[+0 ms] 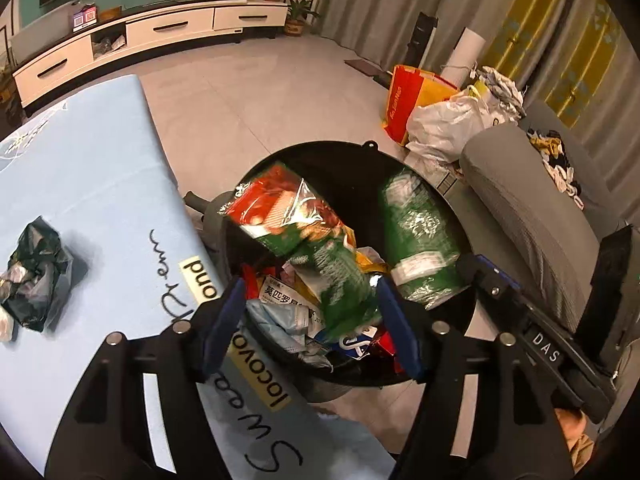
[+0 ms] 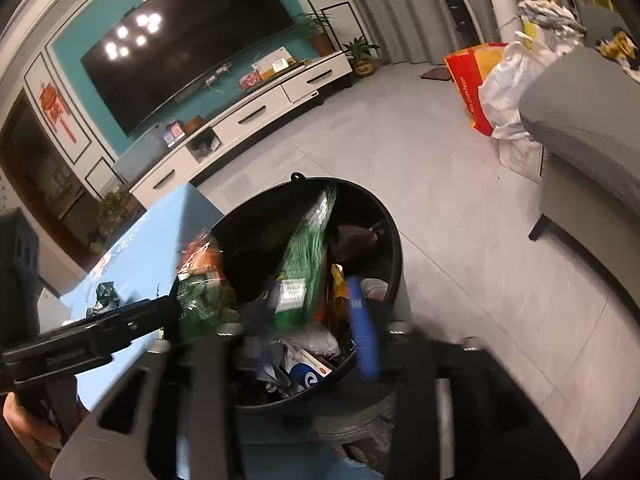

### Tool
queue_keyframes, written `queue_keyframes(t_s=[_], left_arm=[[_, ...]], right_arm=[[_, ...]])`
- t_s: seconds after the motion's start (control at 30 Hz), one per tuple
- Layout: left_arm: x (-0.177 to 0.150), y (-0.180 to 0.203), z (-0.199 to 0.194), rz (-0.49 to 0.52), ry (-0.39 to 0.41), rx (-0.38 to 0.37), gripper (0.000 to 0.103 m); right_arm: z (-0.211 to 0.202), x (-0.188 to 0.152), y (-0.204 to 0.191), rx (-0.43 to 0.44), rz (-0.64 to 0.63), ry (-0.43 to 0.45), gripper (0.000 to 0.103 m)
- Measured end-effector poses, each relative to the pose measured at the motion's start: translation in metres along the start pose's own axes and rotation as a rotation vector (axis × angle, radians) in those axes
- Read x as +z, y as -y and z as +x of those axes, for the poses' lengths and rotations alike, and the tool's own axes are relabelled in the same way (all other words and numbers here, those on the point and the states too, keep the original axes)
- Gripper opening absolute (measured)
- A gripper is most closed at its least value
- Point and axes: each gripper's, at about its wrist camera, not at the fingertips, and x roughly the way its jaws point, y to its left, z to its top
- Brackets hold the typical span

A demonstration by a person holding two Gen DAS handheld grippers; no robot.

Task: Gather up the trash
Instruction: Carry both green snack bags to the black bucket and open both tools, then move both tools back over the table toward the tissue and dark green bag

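A black trash bin (image 1: 320,148) stands on the floor beside the blue-covered table (image 1: 100,168), filled with wrappers and boxes. My left gripper (image 1: 310,292) hangs open over the bin. A red-and-green snack bag (image 1: 296,224) lies blurred between and beyond its blue pads (image 1: 234,300), with nothing pressing on it. My right gripper (image 2: 312,316) is open above the same bin (image 2: 394,240). A green packet (image 2: 304,268) stands in the bin between its blurred fingers, with a gap beside the right pad (image 2: 360,320). A crumpled dark plastic bag (image 1: 36,272) rests on the table.
A grey sofa (image 1: 520,200) stands to the right of the bin. Behind it are an orange shopping bag (image 1: 404,100) and white plastic bags (image 1: 444,120). A white TV cabinet (image 1: 160,32) lines the far wall, with open tiled floor (image 1: 260,92) before it.
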Motion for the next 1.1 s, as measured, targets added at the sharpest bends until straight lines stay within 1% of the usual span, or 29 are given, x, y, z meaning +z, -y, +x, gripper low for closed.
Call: queue_keyframes(t_s=[0.1, 0.13, 0.2, 0.23, 0.3, 0.37, 0.43, 0.53, 0.6, 0.7, 0.73, 0.83, 0.9, 0.97, 1.03, 1.1], left_arm=[[-0.005, -0.005, -0.013, -0.021, 0.023, -0.007, 0.077], [-0.008, -0.009, -0.021, -0.031, 0.031, -0.006, 0.081], [-0.015, -0.015, -0.037, -0.051, 0.060, 0.004, 0.085], [-0.018, -0.019, -0.044, -0.056, 0.071, 0.007, 0.088], [-0.028, -0.033, -0.061, -0.088, 0.095, 0.034, 0.090], [-0.038, -0.055, -0.078, -0.141, 0.116, 0.057, 0.090], [-0.051, -0.079, -0.096, -0.208, 0.142, 0.089, 0.092], [-0.070, -0.114, -0.120, -0.282, 0.175, 0.142, 0.093], [-0.088, -0.139, -0.137, -0.333, 0.193, 0.195, 0.093], [-0.111, -0.169, -0.154, -0.371, 0.199, 0.262, 0.095], [-0.116, -0.174, -0.156, -0.379, 0.200, 0.274, 0.097], [-0.138, -0.195, -0.165, -0.407, 0.196, 0.318, 0.099], [-0.145, -0.203, -0.165, -0.419, 0.192, 0.318, 0.099], [-0.155, -0.214, -0.168, -0.438, 0.192, 0.300, 0.100], [-0.155, -0.218, -0.169, -0.446, 0.208, 0.289, 0.100], [-0.153, -0.224, -0.168, -0.449, 0.220, 0.267, 0.100]], right_arm=[[-0.005, 0.000, -0.003, 0.012, -0.003, 0.004, 0.046], [-0.008, 0.001, -0.006, 0.022, -0.007, 0.010, 0.048], [-0.013, 0.001, -0.012, 0.039, -0.023, 0.020, 0.059], [-0.015, 0.001, -0.016, 0.050, -0.030, 0.018, 0.060], [-0.018, 0.000, -0.027, 0.071, -0.054, 0.007, 0.063], [-0.023, -0.002, -0.039, 0.094, -0.080, 0.004, 0.065], [-0.027, -0.005, -0.055, 0.124, -0.114, -0.009, 0.068], [-0.028, -0.011, -0.080, 0.159, -0.180, -0.035, 0.073], [-0.029, -0.016, -0.096, 0.181, -0.223, -0.051, 0.076], [-0.026, -0.025, -0.122, 0.211, -0.285, -0.082, 0.084], [-0.023, -0.030, -0.135, 0.226, -0.314, -0.106, 0.086], [-0.011, -0.041, -0.164, 0.233, -0.380, -0.169, 0.091], [-0.004, -0.050, -0.180, 0.234, -0.415, -0.197, 0.091], [0.003, -0.057, -0.197, 0.238, -0.453, -0.215, 0.091], [0.010, -0.062, -0.215, 0.244, -0.495, -0.227, 0.091], [0.015, -0.064, -0.230, 0.250, -0.531, -0.220, 0.091]])
